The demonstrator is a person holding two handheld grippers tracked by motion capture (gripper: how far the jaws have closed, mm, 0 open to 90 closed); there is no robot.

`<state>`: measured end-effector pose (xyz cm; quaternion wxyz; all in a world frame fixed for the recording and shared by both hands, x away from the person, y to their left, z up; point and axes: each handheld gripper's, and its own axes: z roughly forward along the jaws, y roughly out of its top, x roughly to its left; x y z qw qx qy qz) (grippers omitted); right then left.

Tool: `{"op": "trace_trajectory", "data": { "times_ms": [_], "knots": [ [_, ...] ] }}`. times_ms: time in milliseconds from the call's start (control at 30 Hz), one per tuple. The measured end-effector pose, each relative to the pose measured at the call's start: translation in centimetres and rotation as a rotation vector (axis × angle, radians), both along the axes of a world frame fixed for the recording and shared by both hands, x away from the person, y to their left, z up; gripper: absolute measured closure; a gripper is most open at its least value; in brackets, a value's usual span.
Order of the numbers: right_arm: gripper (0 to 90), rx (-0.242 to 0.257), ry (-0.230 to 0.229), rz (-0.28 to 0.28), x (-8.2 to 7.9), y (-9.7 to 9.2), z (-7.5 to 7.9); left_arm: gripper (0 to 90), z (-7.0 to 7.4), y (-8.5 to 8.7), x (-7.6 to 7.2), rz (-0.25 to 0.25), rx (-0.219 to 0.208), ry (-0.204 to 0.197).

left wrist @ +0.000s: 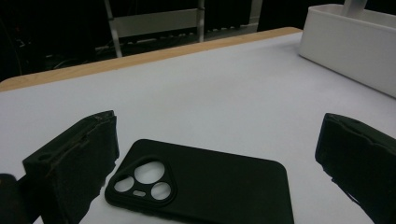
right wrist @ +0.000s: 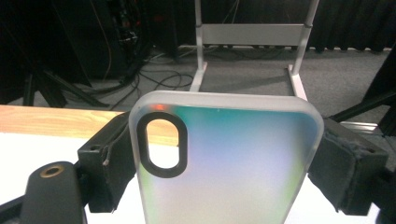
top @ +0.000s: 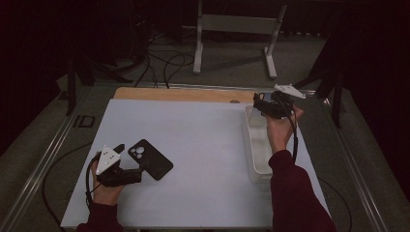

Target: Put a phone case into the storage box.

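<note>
The right gripper (right wrist: pixel 229 163) is clamped across a frosted translucent phone case (right wrist: pixel 224 158), held above the far end of the white plastic bin (top: pixel 255 159) at the desk's right edge. The left gripper (left wrist: pixel 215 154), jaws apart, straddles a black rubber phone case (left wrist: pixel 201 184) lying near the front-left corner. Judged step: binning the translucent case; next, lower it and release.

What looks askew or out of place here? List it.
Nothing is spilled or broken. The black phone case lies at a slant on the table, between the open jaws of the left gripper. The right gripper holds a translucent phone case over the white bin.
</note>
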<state>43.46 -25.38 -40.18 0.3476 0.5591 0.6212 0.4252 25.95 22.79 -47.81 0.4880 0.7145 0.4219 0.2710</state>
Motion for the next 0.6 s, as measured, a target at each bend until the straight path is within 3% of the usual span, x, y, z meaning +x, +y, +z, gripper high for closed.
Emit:
{"op": "trace_trajectory", "data": {
  "times_ms": [367, 600],
  "knots": [
    [16.5, -0.012, 0.017, -0.009, 0.4, 0.2, -0.6, 0.1, 0.1, 0.1, -0.1, 0.000, -0.005, -0.004],
    [16.5, -0.045, 0.043, -0.014, 0.7, 0.4, -1.3, 0.1, 0.1, 0.1, -0.2, 0.000, -0.007, -0.006]
  ]
}}
